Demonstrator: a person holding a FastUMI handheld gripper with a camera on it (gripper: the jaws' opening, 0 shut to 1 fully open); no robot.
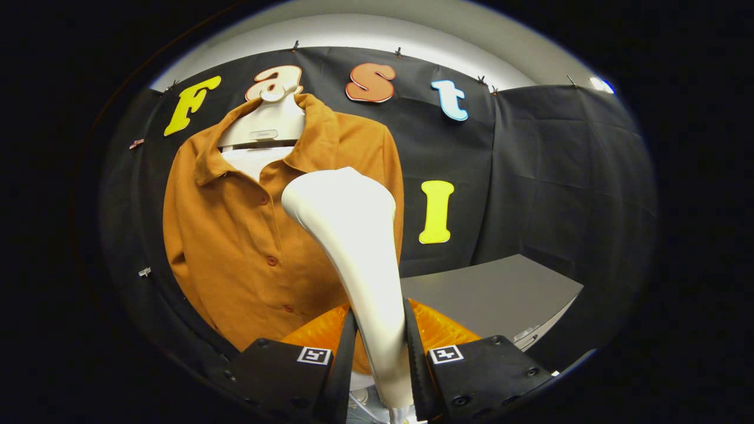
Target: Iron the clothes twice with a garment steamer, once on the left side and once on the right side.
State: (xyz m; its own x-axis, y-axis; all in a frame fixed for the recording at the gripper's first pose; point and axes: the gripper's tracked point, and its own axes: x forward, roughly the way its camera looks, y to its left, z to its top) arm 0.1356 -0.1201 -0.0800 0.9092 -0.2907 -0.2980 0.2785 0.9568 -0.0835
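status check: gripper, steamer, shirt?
Gripper shut on steamer. Steamer head raised in front of the hanging brown shirt; contact unclear. Nothing between them.

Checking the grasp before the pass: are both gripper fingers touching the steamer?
Touching. In the gripper view both fingers press against the steamer handle from either side, with no gap visible.
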